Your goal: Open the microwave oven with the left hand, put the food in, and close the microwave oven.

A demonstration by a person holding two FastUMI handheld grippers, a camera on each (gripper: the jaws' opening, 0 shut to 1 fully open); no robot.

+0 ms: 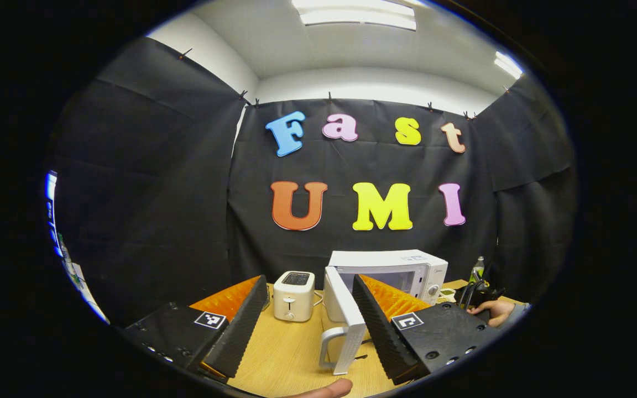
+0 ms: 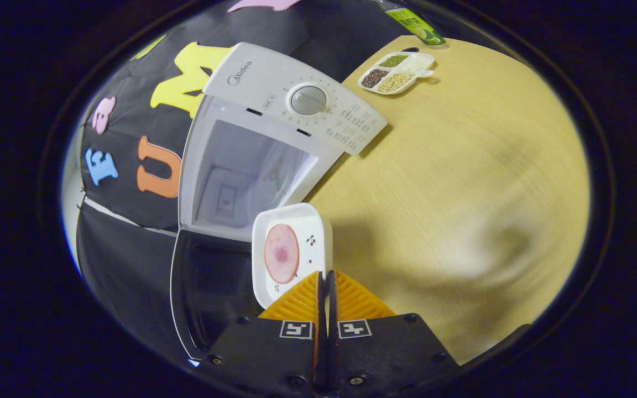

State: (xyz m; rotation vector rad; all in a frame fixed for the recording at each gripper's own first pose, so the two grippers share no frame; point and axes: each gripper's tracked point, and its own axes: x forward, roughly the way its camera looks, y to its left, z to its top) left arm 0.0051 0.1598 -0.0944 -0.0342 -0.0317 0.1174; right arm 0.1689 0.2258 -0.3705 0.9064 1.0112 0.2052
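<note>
1. Left gripper (image 1: 306,326): we keep its fingers wide apart, holding nothing, near the door (image 1: 346,320) at 5 o'clock, already swung open.
2. Microwave (image 2: 252,160): at 11 o'clock, cavity exposed for loading.
3. Right gripper (image 2: 324,284): we pinch the food plate's (image 2: 291,251) rim between nearly closed fingers, before the cavity.

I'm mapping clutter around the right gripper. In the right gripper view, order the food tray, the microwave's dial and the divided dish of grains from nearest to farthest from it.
1. Food tray: clamped by its edge in the right gripper, at the open microwave's mouth.
2. Dial: on the control panel, beyond the tray.
3. Divided dish: on the table, past the microwave.
</note>
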